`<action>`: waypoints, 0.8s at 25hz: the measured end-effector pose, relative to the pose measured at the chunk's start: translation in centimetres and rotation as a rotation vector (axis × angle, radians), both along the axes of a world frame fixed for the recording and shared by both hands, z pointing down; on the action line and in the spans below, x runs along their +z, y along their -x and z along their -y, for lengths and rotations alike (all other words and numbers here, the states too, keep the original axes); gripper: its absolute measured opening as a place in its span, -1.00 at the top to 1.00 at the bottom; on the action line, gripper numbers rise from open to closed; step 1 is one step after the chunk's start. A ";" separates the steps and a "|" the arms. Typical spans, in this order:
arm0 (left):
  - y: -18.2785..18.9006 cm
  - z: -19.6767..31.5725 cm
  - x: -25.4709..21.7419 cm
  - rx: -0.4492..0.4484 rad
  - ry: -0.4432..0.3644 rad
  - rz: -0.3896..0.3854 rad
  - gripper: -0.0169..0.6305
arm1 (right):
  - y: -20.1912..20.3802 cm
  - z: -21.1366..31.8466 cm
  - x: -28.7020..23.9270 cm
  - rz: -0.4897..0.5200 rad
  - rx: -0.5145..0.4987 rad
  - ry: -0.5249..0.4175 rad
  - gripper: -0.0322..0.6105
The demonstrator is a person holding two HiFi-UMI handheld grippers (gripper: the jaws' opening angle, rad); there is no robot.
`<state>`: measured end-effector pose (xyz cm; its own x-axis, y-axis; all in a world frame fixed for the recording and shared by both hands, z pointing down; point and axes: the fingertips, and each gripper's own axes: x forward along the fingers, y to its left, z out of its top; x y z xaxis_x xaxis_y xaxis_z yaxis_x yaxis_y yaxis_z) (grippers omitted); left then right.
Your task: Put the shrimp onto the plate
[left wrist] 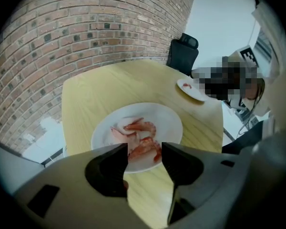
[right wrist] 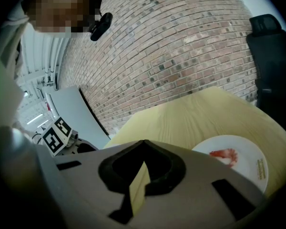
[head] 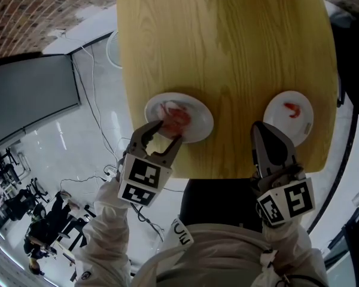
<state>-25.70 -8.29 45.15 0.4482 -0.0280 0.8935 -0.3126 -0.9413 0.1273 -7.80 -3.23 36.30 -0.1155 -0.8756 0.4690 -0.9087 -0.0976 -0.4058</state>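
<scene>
While the left gripper (head: pixel 166 131) is poising parted jaws over pink shrimp (left wrist: pixel 141 138) on the wooden desk's (head: pixel 227 40) near-left round white plate (head: pixel 198 109), ready to pick, the right gripper (right wrist: pixel 143 143) is idling closed, empty.

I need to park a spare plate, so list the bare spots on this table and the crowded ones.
Bare: the far half of the table beyond both plates, and the strip between left plate and right plate. Crowded: the left plate, covered with shrimp, with the left claw over it.
</scene>
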 end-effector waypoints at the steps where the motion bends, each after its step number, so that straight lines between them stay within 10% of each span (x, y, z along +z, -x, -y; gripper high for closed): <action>1: 0.0 0.0 0.0 0.001 0.002 -0.003 0.24 | 0.0 0.0 0.0 0.001 0.001 0.002 0.83; 20: -0.8 0.0 -1.7 -0.005 -0.004 -0.065 0.26 | 0.2 -0.2 0.1 0.015 0.012 0.008 0.83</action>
